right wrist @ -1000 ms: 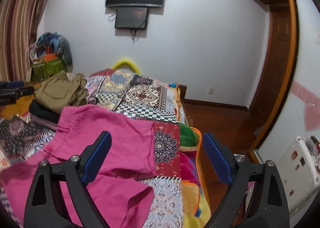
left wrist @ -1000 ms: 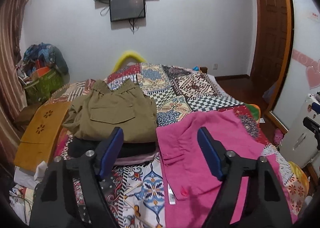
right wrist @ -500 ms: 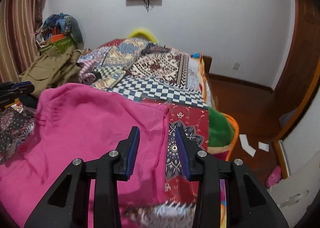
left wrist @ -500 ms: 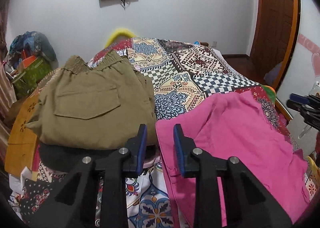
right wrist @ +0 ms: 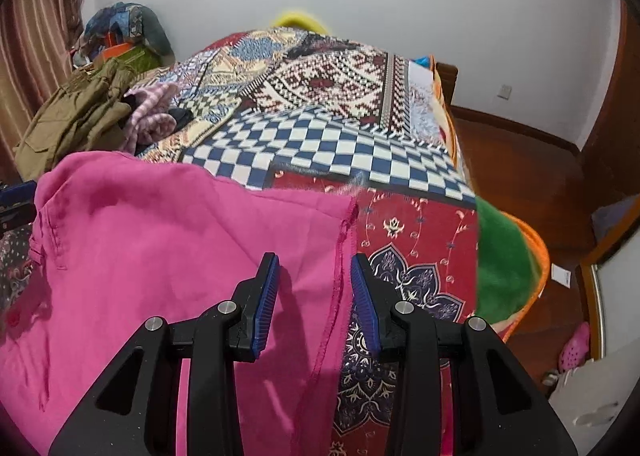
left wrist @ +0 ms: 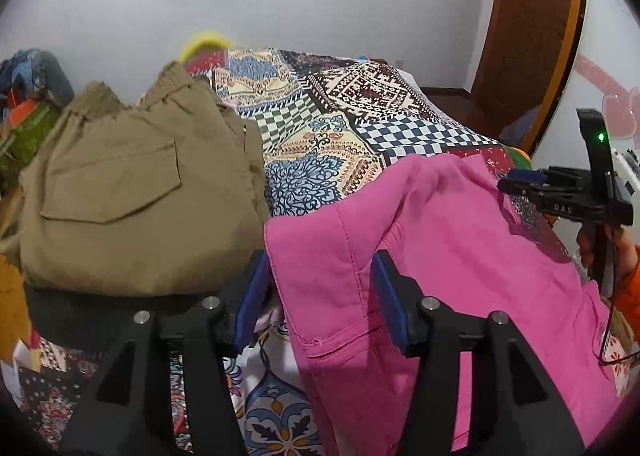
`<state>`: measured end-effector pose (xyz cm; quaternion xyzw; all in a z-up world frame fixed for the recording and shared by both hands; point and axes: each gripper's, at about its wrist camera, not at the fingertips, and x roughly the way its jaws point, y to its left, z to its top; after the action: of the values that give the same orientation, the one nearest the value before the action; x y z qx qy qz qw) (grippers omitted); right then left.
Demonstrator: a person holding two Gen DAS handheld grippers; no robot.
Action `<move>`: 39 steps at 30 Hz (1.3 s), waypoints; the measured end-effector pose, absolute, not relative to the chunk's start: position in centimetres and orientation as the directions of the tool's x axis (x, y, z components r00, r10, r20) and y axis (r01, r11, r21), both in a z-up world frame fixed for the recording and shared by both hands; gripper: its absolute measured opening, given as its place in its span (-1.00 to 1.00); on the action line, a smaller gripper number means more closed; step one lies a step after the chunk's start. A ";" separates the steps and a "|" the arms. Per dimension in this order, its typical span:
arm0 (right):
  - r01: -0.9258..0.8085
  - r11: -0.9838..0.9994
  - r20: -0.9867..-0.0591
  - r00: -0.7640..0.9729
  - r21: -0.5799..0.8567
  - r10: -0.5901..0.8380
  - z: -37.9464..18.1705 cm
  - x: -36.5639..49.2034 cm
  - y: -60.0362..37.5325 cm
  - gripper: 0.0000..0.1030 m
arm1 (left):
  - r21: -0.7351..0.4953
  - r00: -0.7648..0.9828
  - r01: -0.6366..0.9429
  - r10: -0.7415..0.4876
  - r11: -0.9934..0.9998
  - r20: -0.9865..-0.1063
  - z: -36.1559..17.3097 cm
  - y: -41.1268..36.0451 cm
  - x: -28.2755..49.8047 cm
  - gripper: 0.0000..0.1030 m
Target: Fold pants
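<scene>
Pink fabric: the pink pants [left wrist: 436,256] are spread on the patchwork bedspread [left wrist: 328,144], just beside a stack topped by folded khaki pants [left wrist: 132,196].
Left gripper [left wrist: 320,296]: its jaws have just been opening; they stand apart astride the waistband corner, pads not yet pressed on it.
Right gripper [right wrist: 314,296]: partly closed, straddling the stitched side edge; no pinch is seen.
Risk, left: one layer alone may be caught, so the corner slips out.
Risk, right: the thin hem [right wrist: 340,280] may be missed, or bedspread pinched with it.
</scene>
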<state>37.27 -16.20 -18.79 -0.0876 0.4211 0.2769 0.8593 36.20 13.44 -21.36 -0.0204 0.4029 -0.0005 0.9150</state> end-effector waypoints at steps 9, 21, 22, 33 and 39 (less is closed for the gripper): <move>-0.553 0.822 -0.789 0.442 0.134 0.426 -19.8 38.5 -16.9 -0.34 | -0.071 0.686 0.034 -0.075 0.997 -0.724 -21.4 12.7 37.0 -0.02; -0.549 0.817 -0.807 0.395 0.175 0.438 -20.4 40.1 -15.4 -0.28 | -0.063 0.699 0.000 -0.045 0.998 -0.713 -21.0 12.6 38.3 -0.02; -0.549 0.817 -0.806 0.396 0.176 0.440 -20.4 40.1 -15.2 -0.15 | -0.071 0.702 -0.005 -0.047 0.997 -0.710 -20.9 12.8 38.4 -0.02; -0.567 0.793 -0.779 0.385 0.224 0.495 -20.1 41.7 -13.7 -0.14 | -0.063 0.717 -0.009 -0.037 0.998 -0.696 -20.7 13.6 38.6 -0.54; -0.556 0.794 -0.752 0.408 0.246 0.518 -19.5 41.4 -13.9 -0.81 | -0.095 0.726 -0.012 -0.057 0.995 -0.685 -20.5 14.1 38.4 -0.74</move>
<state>41.45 -13.88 -19.53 -0.0214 0.4402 0.3200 0.8387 38.40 14.10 -20.53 -0.0466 0.3700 -0.0119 0.9278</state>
